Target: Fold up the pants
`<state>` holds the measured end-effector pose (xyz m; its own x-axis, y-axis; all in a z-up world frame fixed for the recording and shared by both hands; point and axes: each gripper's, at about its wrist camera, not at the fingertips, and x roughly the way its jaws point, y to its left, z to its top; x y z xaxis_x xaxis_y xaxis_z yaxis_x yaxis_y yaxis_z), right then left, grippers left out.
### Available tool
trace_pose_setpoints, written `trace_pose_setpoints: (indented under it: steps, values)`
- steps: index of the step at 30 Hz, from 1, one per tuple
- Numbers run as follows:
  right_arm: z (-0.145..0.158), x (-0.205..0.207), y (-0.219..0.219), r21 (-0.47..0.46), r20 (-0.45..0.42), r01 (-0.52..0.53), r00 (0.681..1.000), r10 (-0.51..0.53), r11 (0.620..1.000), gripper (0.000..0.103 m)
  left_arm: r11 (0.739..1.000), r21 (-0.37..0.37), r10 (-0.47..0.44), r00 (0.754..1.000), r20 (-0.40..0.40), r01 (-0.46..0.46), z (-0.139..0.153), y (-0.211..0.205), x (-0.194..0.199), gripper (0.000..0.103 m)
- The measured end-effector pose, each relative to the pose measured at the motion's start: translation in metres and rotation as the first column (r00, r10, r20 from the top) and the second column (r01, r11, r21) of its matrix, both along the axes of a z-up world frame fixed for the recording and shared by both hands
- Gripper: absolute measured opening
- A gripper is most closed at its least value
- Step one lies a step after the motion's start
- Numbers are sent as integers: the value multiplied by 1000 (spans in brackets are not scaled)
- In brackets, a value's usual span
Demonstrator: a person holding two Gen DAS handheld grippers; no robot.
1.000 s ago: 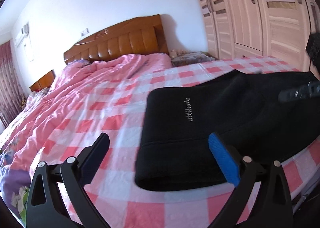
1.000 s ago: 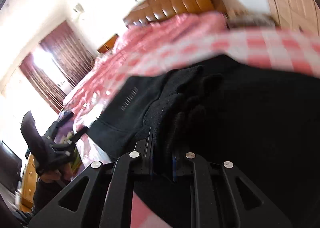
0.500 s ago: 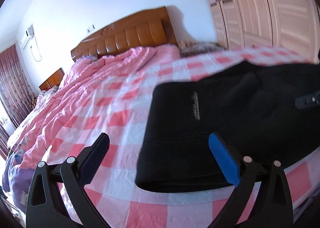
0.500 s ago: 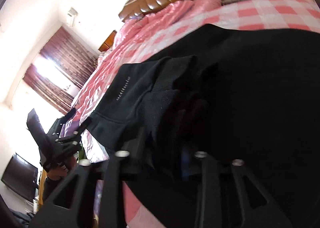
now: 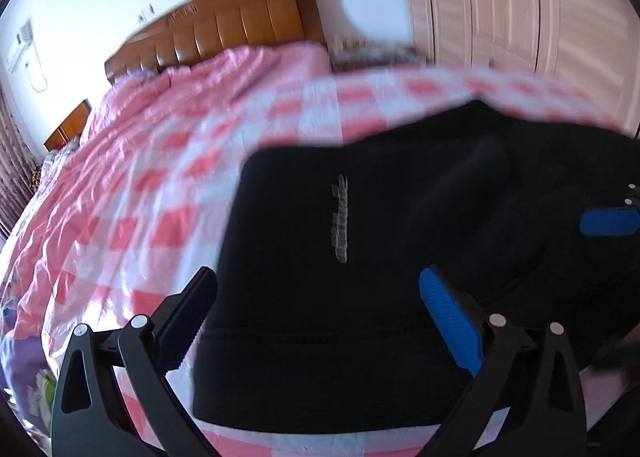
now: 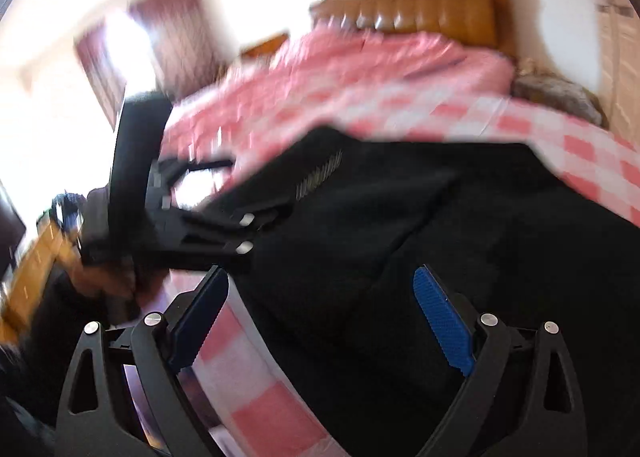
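Two sets of tongs hover over black pants (image 5: pixel 360 257) lying folded on a bed (image 5: pixel 160 185) with a pink-and-white checked cover, near its front edge. The left tongs (image 5: pixel 316 313) stand spread wide, gripping nothing, with the folded end of the pants below their blue pads. The right tongs (image 6: pixel 320 313) have just been opening and now gape wide too; dark cloth lies beneath them, but the pads do not press on it. A wooden headboard (image 5: pixel 224 37) stands behind.
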<state>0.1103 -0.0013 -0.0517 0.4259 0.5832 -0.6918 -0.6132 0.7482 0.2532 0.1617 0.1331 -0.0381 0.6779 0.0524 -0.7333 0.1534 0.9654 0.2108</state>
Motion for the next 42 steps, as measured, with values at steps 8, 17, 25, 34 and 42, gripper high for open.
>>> trace_pose_setpoints:
  steps: [8, 17, 25, 34, 42]
  values:
    - [-10, -4, -26, 15, -24, -22, 999, 22, 1000, 92, 997, -76, 14, 999, -46, -17, -14, 13, -1, 102]
    - [34, 37, -9, -22, 87, -82, 993, 83, 996, 93, 987, -139, -87, 996, 2, 86, 55, -11, 53, 101]
    - [-10, 66, 25, -199, -12, -251, 967, 254, 947, 95, 988, -141, -83, 982, -169, 60, -13, 6, 128, 102]
    - [-15, 57, 13, -174, 11, -238, 970, 244, 955, 95, 984, -168, -89, 987, -134, 66, -14, 11, 128, 102]
    - [7, 31, 5, -190, 72, -152, 983, 168, 970, 94, 1000, -9, -16, 1000, -22, 15, 5, -2, 100, 101]
